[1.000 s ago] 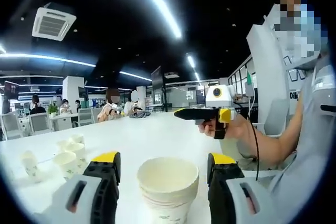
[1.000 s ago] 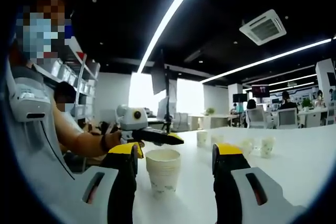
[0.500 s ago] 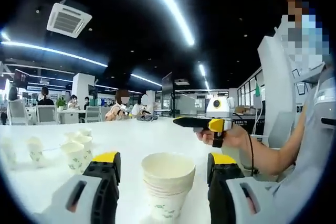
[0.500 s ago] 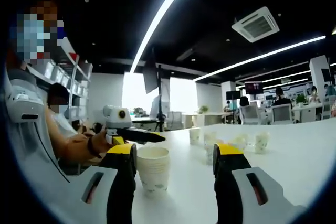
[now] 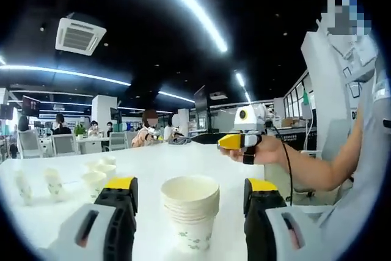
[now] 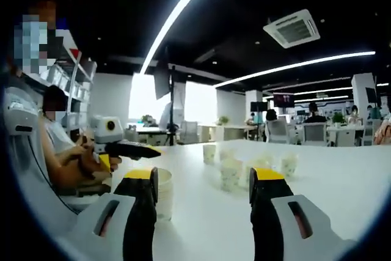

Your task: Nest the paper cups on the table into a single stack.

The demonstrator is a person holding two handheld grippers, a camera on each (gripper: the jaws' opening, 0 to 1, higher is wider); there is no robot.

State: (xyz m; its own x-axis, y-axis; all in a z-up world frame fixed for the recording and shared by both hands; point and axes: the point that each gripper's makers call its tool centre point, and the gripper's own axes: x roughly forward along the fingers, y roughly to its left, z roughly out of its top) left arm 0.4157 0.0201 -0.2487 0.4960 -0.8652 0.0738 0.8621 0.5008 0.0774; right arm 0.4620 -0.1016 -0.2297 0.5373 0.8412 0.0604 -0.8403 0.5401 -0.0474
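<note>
A stack of nested paper cups [image 5: 190,212] with a green print stands on the white table [image 5: 159,163]. It sits between the spread jaws of my left gripper [image 5: 192,184], with a gap on each side. Several loose paper cups [image 5: 96,181] stand to its left. In the right gripper view the stack [image 6: 164,192] is low on the left, partly behind one jaw of my open right gripper [image 6: 204,175]. Loose cups [image 6: 230,173] stand ahead of those jaws. A hand holds the right gripper [image 5: 235,141] above the table, and the left gripper [image 6: 131,149] also shows.
The person [image 5: 360,145] holding both grippers sits at the table's near edge. Further tables, chairs [image 6: 308,134] and seated people [image 5: 149,132] fill the office beyond. The table top [image 6: 317,181] stretches wide and white to the right of the loose cups.
The right gripper view has swung right, so the stack now sits behind its left jaw and the loose cups lie ahead. The stack stays between the left jaws.
</note>
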